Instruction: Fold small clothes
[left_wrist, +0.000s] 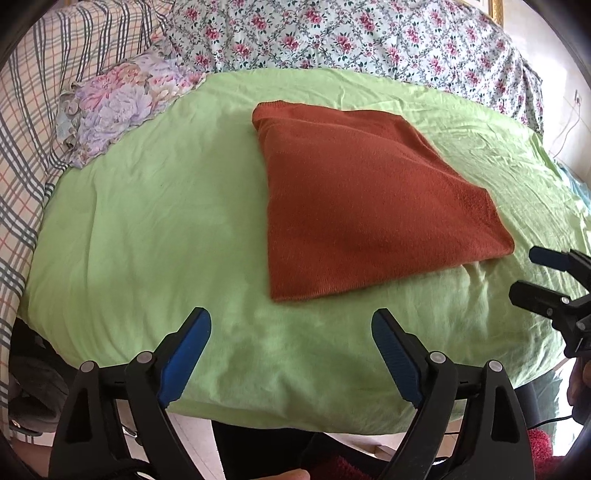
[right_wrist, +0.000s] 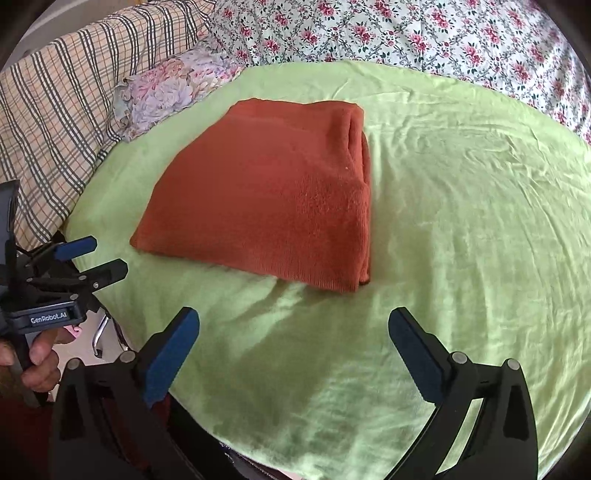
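Blue-padded jaws of the left gripper (left_wrist: 291, 321) stand wide apart with nothing between them, angled down over the near edge of a green sheet (left_wrist: 147, 229). Right gripper (right_wrist: 293, 321) is held the same way, jaws spread and empty, just short of the folded rust-red garment (right_wrist: 266, 199), which lies flat on the sheet in a neat rectangle, its stacked folded edges showing on the right side. Neither gripper touches the cloth. From the right wrist view, a hand (right_wrist: 40, 365) grips the left tool's handle at the near left. Beyond the green sheet, a flowered bedspread (left_wrist: 369, 40) covers the far side, a checked cloth (left_wrist: 44, 92) rises at the far left, and a small pastel floral pillow (left_wrist: 118, 107) sits between them. What lies below the near edge of the bed is dark and hard to make out.
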